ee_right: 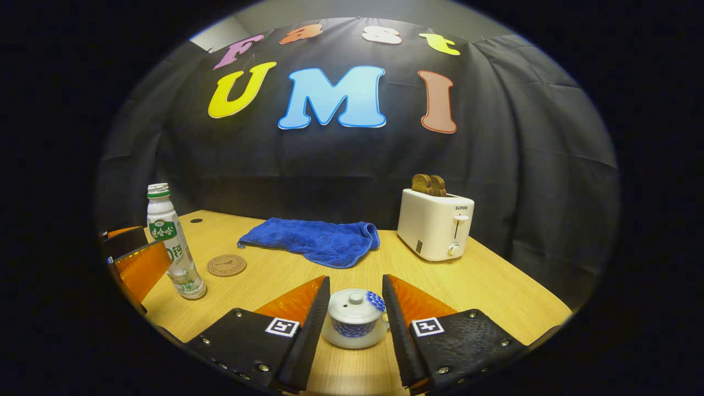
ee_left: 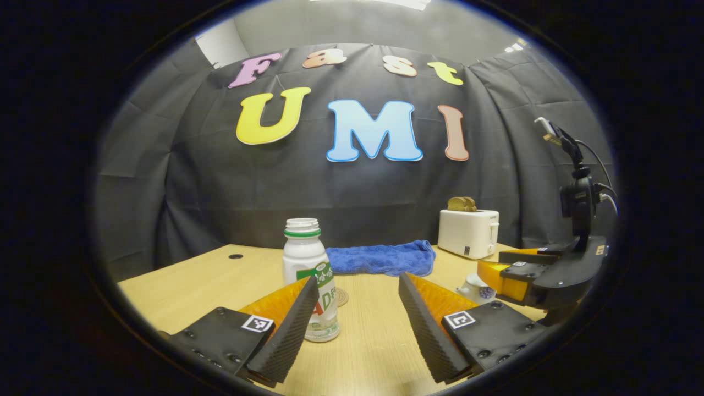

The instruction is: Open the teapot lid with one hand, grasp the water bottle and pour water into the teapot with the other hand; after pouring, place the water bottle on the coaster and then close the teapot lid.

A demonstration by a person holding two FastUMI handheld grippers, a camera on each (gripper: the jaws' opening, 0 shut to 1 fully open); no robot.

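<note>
left claw (ee_left: 357, 319) spread wide | right claw (ee_right: 355, 324) spread (both low)

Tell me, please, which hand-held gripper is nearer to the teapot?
Right. The right hand-held gripper brackets the teapot between its open fingers, while the left hand-held gripper sits open by the water bottle.

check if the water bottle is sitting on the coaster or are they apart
Apart. In the right gripper view the water bottle stands on bare table with a strip of wood showing between its base and the round coaster beside it.
</note>
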